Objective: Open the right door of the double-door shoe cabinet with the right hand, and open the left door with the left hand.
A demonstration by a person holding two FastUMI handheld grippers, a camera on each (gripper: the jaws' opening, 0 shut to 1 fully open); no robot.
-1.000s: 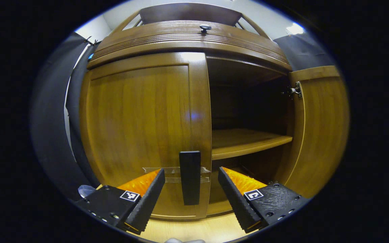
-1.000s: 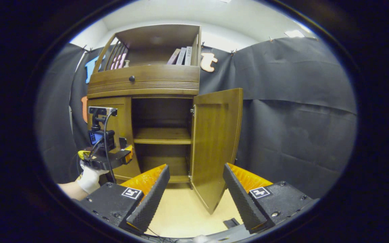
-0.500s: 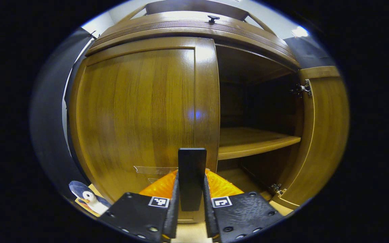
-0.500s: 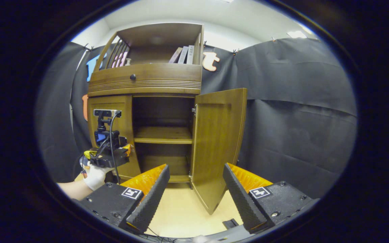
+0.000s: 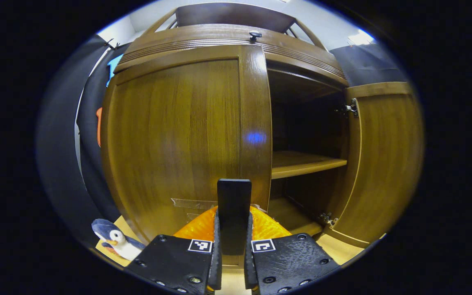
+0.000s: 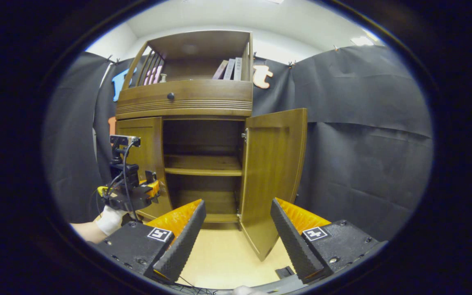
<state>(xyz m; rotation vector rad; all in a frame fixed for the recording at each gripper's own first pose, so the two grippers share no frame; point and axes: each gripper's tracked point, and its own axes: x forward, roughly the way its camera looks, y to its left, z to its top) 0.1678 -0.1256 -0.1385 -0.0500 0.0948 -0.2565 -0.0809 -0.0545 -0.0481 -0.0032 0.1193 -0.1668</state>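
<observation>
left gripper view showed the left gripper [image 5: 232, 246] clenched on the black upright handle [image 5: 234, 200] of the brown wooden left door [image 5: 178, 135]; a plush penguin [image 5: 115, 242] sat nearby. the right gripper [image 6: 236, 229] gaped, clear of the swung-out brown wooden right door [image 6: 275, 172].

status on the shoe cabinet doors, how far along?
Done: right door stands swung wide, right tool open and off it. In hand: left tool shut on the left door's handle. Left: the left door looks about closed, not yet pulled open.
</observation>
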